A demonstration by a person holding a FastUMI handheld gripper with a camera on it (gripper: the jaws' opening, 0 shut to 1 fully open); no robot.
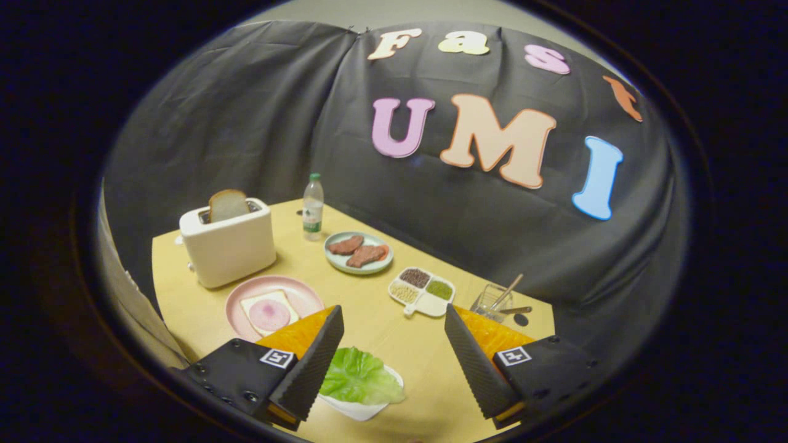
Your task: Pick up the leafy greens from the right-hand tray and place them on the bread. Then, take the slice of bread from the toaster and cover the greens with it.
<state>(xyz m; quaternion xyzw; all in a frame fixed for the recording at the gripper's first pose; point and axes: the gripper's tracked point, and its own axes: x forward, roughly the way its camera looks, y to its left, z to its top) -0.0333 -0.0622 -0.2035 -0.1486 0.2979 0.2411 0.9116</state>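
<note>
- In the gripper view, our gripper [394, 326] has its fingers spread wide and holds nothing; we judge this to be the approach to the first pick
- The leafy greens [360, 376] lie in a small white tray [363, 409] low between the fingers, closer to the left one, whose ribbed pad overlaps the leaf's near side; we cannot tell whether it touches the leaf
- The leaf lies ruffled and spills past the tray's rim, so we judge that a pinch on its raised folds would lift it without scraping the dish
- The pink plate [295, 294] sits just beyond the left finger, with the open bread [255, 303] on it and a round pink slice [269, 315] lying on the bread; this is where the greens should go, a short carry up and left
- The white toaster [226, 243] stands behind the plate near the table's far left edge, with the second bread slice [228, 204] upright in its slot, ready to be pulled straight up
- A water bottle [313, 206], a green plate of meat [359, 252], a divided dish of seasonings [422, 289] and a clear glass with utensils [492, 298] stand further back and to the right, away from the tray-to-plate path
- Bare yellow table [381, 320] lies between the fingers, leaving room to move
</note>
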